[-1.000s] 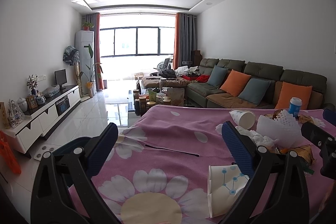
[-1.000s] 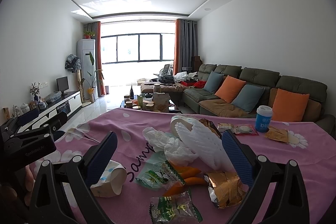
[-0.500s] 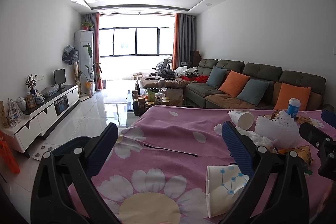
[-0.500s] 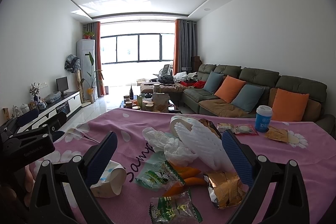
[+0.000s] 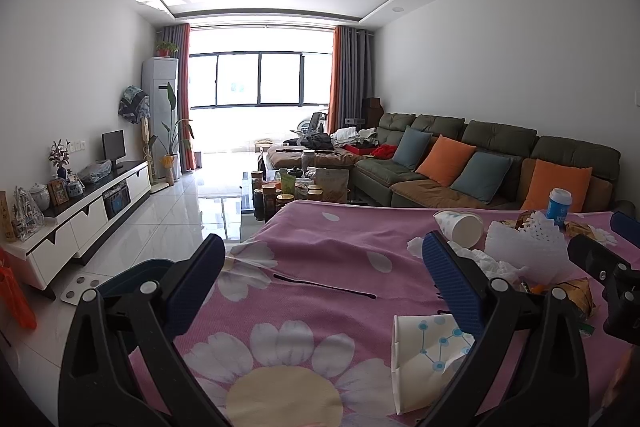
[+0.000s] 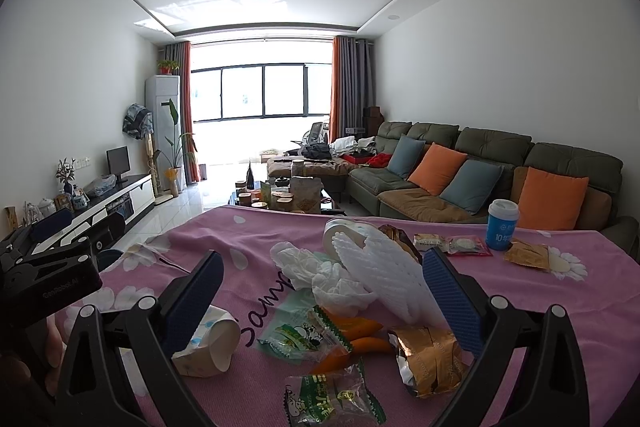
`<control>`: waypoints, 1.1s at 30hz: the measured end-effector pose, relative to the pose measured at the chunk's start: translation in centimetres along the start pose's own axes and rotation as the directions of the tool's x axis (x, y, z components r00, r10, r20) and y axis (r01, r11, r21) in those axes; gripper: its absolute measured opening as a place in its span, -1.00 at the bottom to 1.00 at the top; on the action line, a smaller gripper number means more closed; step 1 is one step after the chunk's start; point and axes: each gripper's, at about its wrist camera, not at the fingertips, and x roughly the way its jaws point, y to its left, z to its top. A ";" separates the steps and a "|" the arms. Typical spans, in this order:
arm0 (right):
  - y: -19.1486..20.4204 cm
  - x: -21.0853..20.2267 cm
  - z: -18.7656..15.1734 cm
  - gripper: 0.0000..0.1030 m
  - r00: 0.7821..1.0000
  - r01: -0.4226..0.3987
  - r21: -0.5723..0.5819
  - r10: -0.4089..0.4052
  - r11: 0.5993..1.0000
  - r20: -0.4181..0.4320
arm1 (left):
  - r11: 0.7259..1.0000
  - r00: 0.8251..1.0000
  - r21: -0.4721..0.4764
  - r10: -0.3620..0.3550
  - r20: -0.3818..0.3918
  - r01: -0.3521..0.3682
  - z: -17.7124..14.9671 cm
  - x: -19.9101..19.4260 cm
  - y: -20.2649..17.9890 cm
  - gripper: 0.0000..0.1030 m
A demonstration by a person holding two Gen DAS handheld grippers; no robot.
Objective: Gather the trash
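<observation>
Trash lies on a pink flowered tablecloth (image 6: 540, 307). In the right wrist view I see crumpled white tissue (image 6: 320, 275), a white foam net (image 6: 384, 267), green snack wrappers (image 6: 304, 331), a gold foil wrapper (image 6: 428, 355) and a crushed paper cup (image 6: 208, 347). My right gripper (image 6: 320, 299) is open above this pile. My left gripper (image 5: 324, 283) is open over bare cloth; a flattened paper cup (image 5: 424, 355) lies by its right finger. A dark bin (image 5: 132, 275) shows past the table's left edge.
A blue lidded cup (image 6: 502, 225) and small packets (image 6: 464, 245) stand at the table's far right. Another paper cup (image 5: 460, 227) lies on its side. A sofa (image 6: 480, 179), a cluttered coffee table (image 6: 280, 199) and a TV cabinet (image 5: 88, 203) lie beyond.
Both views have shifted only slightly; the left gripper has drifted a little. Both grippers stay open and nothing has been picked up.
</observation>
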 end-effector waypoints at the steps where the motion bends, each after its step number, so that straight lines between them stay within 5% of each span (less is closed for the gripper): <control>1: 0.0 0.0 0.0 0.87 1.000 0.000 -0.001 0.000 1.000 0.000 | 1.000 1.000 0.000 -0.001 0.000 0.001 0.0 0.0 -0.1 0.89; 33: -0.4 0.4 -0.4 0.87 1.000 0.002 0.007 -0.001 1.000 -0.012 | 1.000 0.999 -0.003 -0.018 -0.027 0.018 -1.1 0.4 0.5 0.89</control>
